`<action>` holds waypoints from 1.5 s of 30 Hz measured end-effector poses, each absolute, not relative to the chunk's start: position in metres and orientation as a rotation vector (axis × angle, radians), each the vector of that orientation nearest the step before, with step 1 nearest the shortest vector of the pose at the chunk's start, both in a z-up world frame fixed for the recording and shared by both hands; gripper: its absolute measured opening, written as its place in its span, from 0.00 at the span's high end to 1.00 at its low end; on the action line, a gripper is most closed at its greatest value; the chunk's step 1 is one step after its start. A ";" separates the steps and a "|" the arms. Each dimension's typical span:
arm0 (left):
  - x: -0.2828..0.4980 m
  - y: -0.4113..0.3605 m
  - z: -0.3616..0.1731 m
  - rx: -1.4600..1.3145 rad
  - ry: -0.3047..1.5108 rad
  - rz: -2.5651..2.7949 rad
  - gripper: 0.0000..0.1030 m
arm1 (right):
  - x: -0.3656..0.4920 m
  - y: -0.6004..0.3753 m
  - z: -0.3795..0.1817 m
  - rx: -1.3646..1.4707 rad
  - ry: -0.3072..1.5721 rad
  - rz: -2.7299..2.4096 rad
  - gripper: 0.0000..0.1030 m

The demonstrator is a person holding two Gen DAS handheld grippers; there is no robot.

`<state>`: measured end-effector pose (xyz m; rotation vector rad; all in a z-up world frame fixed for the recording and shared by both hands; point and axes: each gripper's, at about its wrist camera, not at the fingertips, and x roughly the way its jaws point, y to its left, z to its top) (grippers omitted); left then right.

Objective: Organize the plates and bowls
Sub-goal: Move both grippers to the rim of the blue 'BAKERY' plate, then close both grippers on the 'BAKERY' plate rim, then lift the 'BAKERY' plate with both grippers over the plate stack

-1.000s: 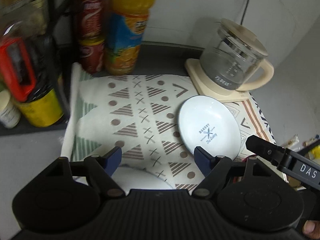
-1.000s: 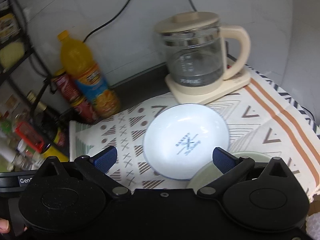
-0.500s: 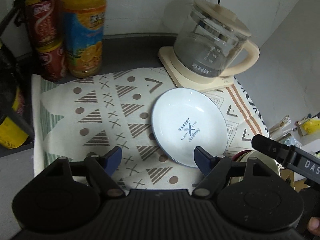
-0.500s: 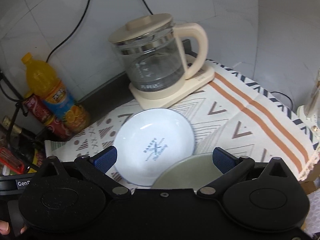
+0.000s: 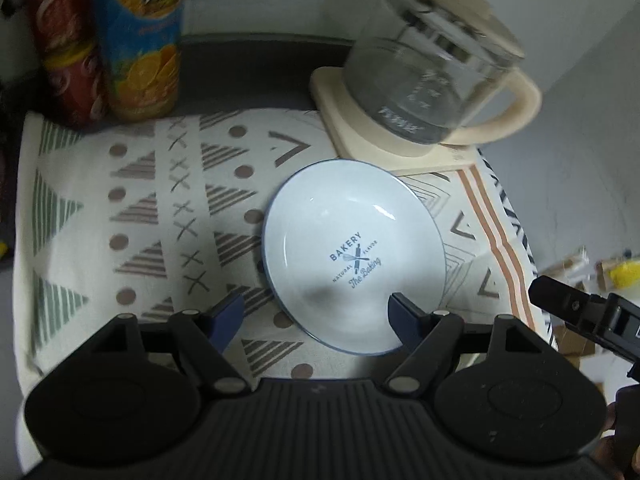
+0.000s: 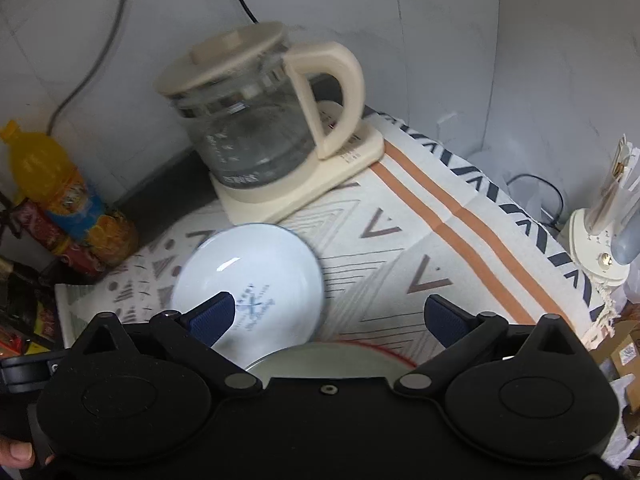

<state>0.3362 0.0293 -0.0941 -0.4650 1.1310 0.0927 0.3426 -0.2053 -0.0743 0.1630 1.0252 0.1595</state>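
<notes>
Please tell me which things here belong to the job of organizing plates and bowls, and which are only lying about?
Belong: white bakery plate; pale green dish near the right gripper.

Lying about: glass kettle; orange juice bottle; red cans; patterned cloth.

I count one white plate with the bakery print on my feed. One pale green bowl at 6 o'clock of the right view, mostly hidden under my right claw. Two claws total, counting the left claw, each with two blue fingertips. One glass kettle on one cream base at 1 o'clock. One orange drink bottle at 11 o'clock, two red cans stacked beside it. One patterned cloth on the worktop.
</notes>
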 end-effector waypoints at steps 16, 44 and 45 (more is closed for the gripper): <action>0.349 0.029 -0.144 -0.685 1.197 0.305 0.41 | 0.426 -0.198 -0.138 0.111 1.311 0.383 0.46; 0.350 0.047 -0.161 -0.911 1.211 0.457 0.89 | 0.473 -0.171 -0.182 0.016 1.409 0.655 0.86; 0.349 0.047 -0.159 -0.901 1.212 0.456 0.89 | 0.472 -0.172 -0.180 0.016 1.402 0.658 0.86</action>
